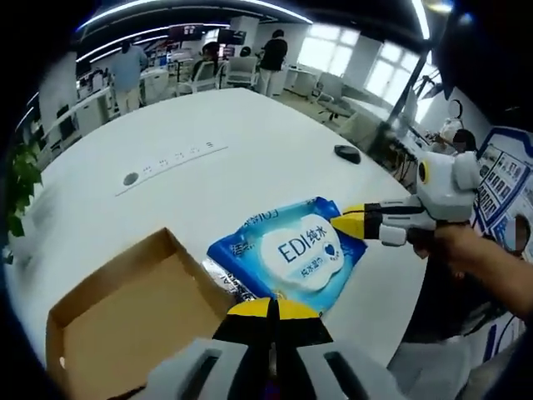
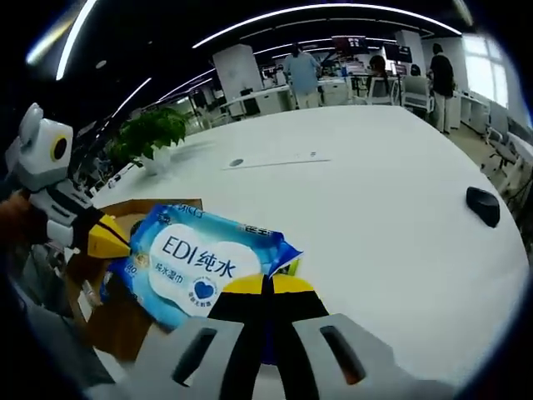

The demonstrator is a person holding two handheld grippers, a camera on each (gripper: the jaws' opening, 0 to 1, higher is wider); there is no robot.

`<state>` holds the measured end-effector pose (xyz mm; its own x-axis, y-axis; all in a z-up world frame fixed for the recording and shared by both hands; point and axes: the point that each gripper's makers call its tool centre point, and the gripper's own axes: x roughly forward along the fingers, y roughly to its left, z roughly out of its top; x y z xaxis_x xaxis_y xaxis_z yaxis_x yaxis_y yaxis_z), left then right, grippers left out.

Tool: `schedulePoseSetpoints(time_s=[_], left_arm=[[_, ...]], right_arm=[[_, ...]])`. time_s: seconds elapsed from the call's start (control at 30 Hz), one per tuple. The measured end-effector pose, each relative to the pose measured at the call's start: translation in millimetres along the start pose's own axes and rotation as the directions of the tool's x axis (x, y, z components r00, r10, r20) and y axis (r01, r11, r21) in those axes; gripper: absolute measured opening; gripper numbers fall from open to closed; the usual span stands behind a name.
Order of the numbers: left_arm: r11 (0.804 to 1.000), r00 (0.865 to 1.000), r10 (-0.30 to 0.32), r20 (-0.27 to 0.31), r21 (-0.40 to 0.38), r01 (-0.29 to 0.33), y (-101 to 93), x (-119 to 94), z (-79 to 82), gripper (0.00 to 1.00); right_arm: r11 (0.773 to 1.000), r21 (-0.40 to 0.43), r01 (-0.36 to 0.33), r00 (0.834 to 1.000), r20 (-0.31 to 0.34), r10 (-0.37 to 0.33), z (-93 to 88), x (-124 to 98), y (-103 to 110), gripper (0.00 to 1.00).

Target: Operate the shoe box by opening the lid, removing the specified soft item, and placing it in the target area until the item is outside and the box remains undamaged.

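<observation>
A glossy blue soft pack of wet wipes with a white label hangs over the white table, pinched at opposite ends by the left gripper and right gripper. The open brown cardboard shoe box sits at 8 o'clock in the left gripper view. Bare tabletop spreads toward 12.

Pack main label: a white patch is showing "EDI" followed by the Chinese characters "纯水", in blue.
Pack in right gripper view: the same "EDI 纯水" is reading large across the white patch, above a small blue heart.
Pack small print: lines of tiny Chinese characters are sitting under the main label and along the top edge, too small to read.
Poster at right in left gripper view: blue panels are carrying print too blurred to read.
</observation>
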<state>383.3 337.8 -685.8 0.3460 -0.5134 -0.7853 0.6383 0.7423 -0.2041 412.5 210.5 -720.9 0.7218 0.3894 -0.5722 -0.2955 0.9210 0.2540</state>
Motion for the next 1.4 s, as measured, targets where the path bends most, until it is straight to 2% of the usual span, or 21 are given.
schedulePoseSetpoints(time_s=[0.13,0.37,0.83,0.9,0.97,1.0,1.03,1.07,1.1,1.13,1.17,1.4], left_arm=[[0.999,1.000,0.022,-0.021,0.029,-0.022,3.7,5.5,-1.0,0.00],[0.990,0.995,0.076,-0.057,0.126,-0.068,10.4,13.3,0.1,0.00],[0.973,0.991,0.107,-0.083,0.215,-0.088,8.7,27.7,-3.9,0.00],[0.968,0.989,0.118,-0.088,0.234,-0.094,9.5,27.7,-5.8,0.00],[0.960,0.989,0.122,-0.078,0.261,-0.098,8.6,23.6,-5.5,0.01],[0.958,0.992,0.117,-0.050,0.268,-0.099,7.9,19.8,-2.9,0.01],[0.962,0.992,0.113,-0.047,0.256,-0.098,8.8,16.6,-3.6,0.00],[0.970,0.998,0.062,-0.014,0.237,-0.057,1.8,16.2,0.5,0.00],[0.985,0.999,0.038,0.012,0.168,-0.039,-1.8,11.9,3.4,0.00],[0.984,0.999,0.030,0.015,0.175,-0.032,-2.3,8.5,3.4,0.00],[0.982,0.999,0.021,0.028,0.185,-0.026,-3.7,4.8,3.9,0.02],[0.981,0.998,-0.017,0.061,0.194,0.005,-15.1,-13.2,-4.8,0.07]], right_arm=[[1.000,0.023,-0.009,1.000,-0.016,0.009,-5.7,10.2,-2.3,0.00],[0.999,0.051,-0.013,0.999,-0.037,0.015,-16.4,27.7,-3.4,0.00],[0.998,0.055,0.020,0.998,-0.053,-0.017,-28.3,37.8,-14.9,0.00],[0.999,0.032,0.033,0.998,-0.058,-0.031,-29.0,38.1,-16.9,0.00],[0.999,0.031,0.039,0.997,-0.061,-0.037,-29.2,38.2,-18.2,0.00],[0.998,0.038,0.039,0.997,-0.062,-0.037,-29.2,38.4,-18.6,0.00],[0.998,0.048,0.043,0.997,-0.067,-0.040,-29.5,38.6,-19.5,0.00],[0.998,0.046,0.043,0.997,-0.066,-0.040,-29.3,38.5,-19.4,0.00],[0.998,0.053,0.034,0.998,-0.058,-0.031,-27.2,39.0,-16.7,0.00],[0.998,0.050,0.035,0.998,-0.058,-0.032,-25.6,39.5,-14.8,0.00],[0.998,0.000,0.062,0.994,-0.086,-0.062,-28.4,39.4,-18.6,0.00],[0.997,-0.001,0.077,0.993,-0.085,-0.077,-25.3,40.2,-15.5,0.00]])
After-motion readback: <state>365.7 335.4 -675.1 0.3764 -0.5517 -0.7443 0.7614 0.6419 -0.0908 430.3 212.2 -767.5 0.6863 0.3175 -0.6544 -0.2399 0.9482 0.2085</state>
